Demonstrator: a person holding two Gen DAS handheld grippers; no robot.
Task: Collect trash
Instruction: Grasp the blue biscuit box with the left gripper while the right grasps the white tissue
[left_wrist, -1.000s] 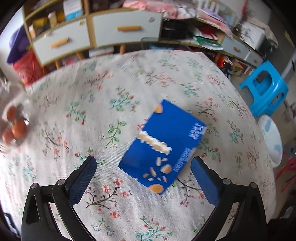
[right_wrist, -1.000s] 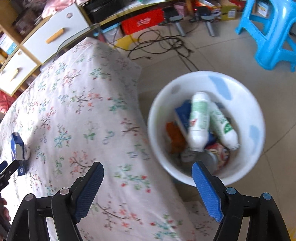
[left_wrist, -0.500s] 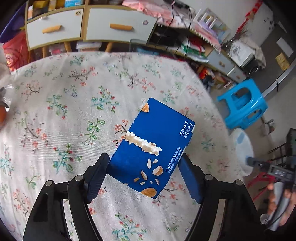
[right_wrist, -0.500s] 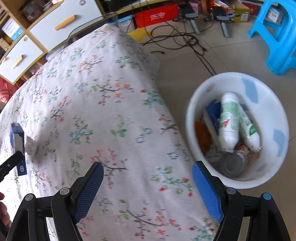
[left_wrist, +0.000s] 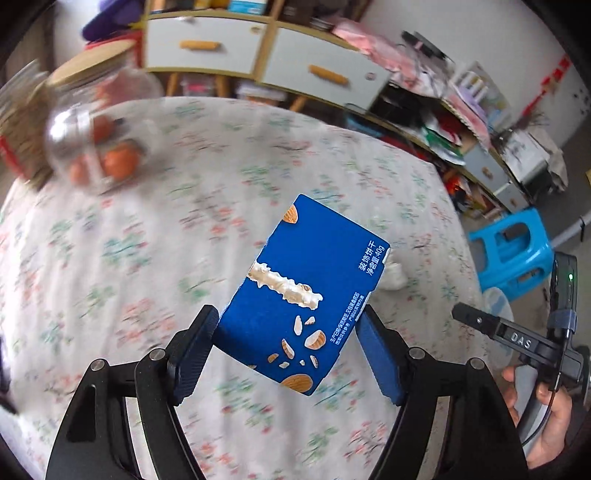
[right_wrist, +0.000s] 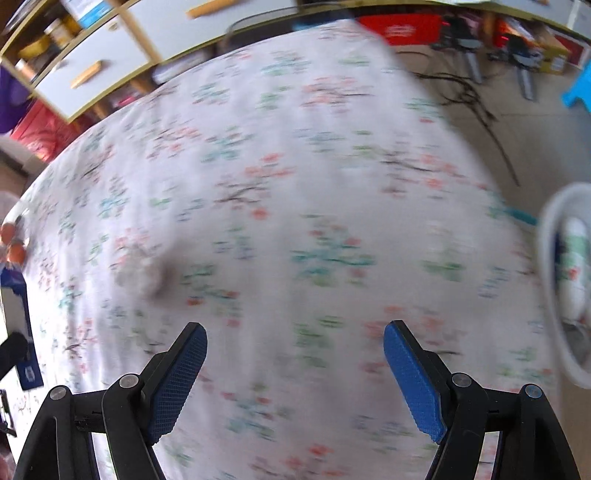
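Two L fingers pinch blue cardboard biscuit box by edges; may slip. R gripper spread wide, empty; white plastic bin at 3 o'clock.

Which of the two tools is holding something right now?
The left tool: its blue pads clamp the blue snack box, lifted off the tablecloth. The right tool is open, with nothing between its pads.

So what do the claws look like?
Both the left claw and the right claw have black frames with silver rivets and two blue ridged pads. The right one's handle has white "DAS" lettering, a small green light, and a bare hand around it.
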